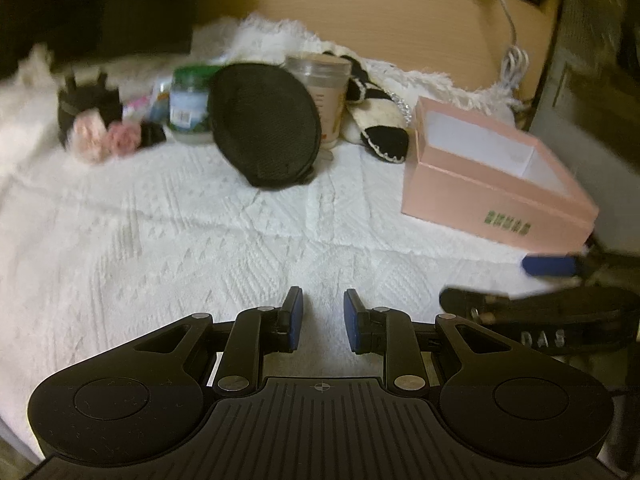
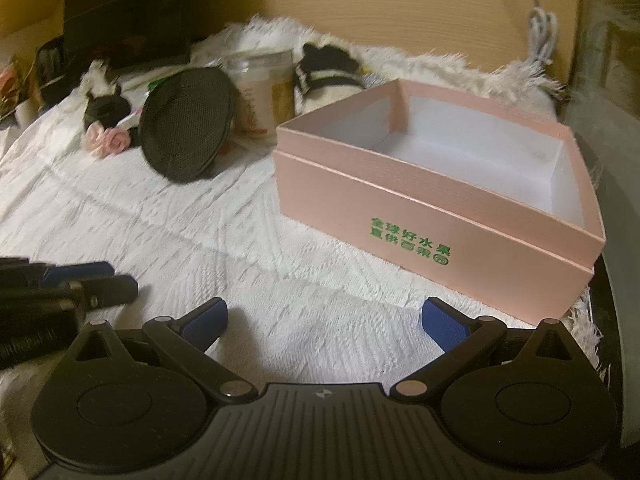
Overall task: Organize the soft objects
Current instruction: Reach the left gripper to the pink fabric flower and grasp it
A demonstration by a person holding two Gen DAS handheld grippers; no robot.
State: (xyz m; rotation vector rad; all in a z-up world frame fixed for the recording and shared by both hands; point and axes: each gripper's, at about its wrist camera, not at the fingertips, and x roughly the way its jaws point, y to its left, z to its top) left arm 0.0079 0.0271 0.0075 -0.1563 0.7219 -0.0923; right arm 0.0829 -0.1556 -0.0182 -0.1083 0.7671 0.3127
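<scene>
An open pink box (image 1: 492, 184) (image 2: 436, 200) with a white inside stands on the white textured cloth (image 1: 180, 232) (image 2: 200, 232), empty. Behind it lie a black mesh pouch (image 1: 264, 124) (image 2: 186, 124), a black-and-white plush slipper (image 1: 376, 120) (image 2: 326, 76) and a black item with pink fabric roses (image 1: 100, 120) (image 2: 108, 128). My left gripper (image 1: 323, 314) is partly open and empty, low over the cloth. My right gripper (image 2: 324, 324) is wide open and empty, just left of the box's front corner; it shows in the left wrist view (image 1: 548, 280).
A clear plastic cup (image 1: 322, 88) (image 2: 264, 88) and a green-lidded jar (image 1: 192, 100) stand among the soft items. A white fluffy blanket (image 1: 280, 36) lies at the back against a wooden wall. A white cable (image 1: 512, 60) hangs at right. A dark box (image 2: 128, 12) sits back left.
</scene>
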